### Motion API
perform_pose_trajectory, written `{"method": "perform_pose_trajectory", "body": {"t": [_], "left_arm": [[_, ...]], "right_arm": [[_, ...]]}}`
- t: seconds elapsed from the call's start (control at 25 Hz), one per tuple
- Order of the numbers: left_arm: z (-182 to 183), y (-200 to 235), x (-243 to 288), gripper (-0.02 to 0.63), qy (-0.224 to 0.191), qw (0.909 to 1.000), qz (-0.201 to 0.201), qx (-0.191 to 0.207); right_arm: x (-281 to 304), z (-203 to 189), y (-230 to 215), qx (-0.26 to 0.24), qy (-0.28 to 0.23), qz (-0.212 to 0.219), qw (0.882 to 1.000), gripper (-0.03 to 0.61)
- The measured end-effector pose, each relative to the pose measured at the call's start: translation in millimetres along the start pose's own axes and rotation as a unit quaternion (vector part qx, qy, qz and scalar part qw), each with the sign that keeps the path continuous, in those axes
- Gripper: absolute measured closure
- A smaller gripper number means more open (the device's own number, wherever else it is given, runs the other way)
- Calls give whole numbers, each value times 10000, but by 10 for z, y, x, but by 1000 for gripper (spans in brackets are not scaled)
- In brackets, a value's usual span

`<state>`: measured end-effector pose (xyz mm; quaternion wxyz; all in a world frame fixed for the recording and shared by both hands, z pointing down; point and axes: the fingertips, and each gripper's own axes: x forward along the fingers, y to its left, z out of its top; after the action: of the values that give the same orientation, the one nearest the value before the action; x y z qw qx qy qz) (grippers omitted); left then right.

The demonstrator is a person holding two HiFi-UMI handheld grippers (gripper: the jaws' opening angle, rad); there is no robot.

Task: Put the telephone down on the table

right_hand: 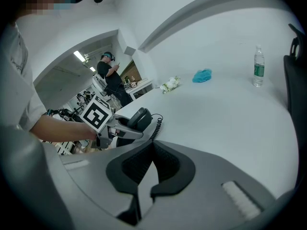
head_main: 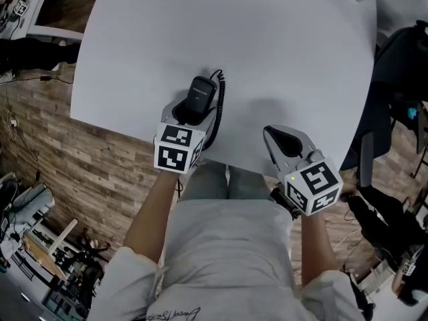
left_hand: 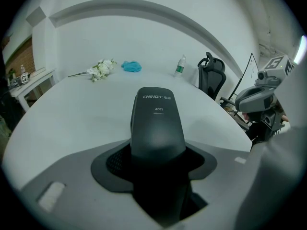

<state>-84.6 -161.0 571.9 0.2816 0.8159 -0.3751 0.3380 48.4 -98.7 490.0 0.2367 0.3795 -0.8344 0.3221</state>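
Lettering on the telephone handset (left_hand: 157,123) reads "CHINO-E" in pale capitals across its far end. Two small characters after it are too small for me to make out, and "A061" is printed just beneath. The handset is dark grey and lies lengthwise between the jaws of my left gripper (head_main: 194,112). The pads press on its sides, so those jaws stand fairly wide around the body. From the head view, the handset sits over the white table (head_main: 281,59), close to the near edge and left of centre. I cannot tell whether its far end touches the top. Its black coiled cord (head_main: 219,102) runs along the right side of the left gripper.

My right gripper (head_main: 284,142) is off to the right, well apart from the handset and also over the near edge. In its own view the dark pads meet at the tips with only a thin slit behind them and nothing between them. Each gripper carries a cube of black-and-white square markers.

At the far side of the table I see a clear plastic bottle (right_hand: 258,66) with a green label I cannot read. A crumpled blue cloth (right_hand: 202,74) and a spray of white flowers (right_hand: 170,84) lie there too. A black office chair (left_hand: 211,78) stands beside the table.
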Motion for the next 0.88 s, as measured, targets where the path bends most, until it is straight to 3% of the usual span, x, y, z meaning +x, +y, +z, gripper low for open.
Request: {"method": "perform_pose_trajectory", "body": {"t": [0.88], "left_arm": [[-19, 90, 182, 316, 214, 9997, 36, 56]], "right_arm": [[118, -6, -83, 30, 83, 51, 9999, 571]]}}
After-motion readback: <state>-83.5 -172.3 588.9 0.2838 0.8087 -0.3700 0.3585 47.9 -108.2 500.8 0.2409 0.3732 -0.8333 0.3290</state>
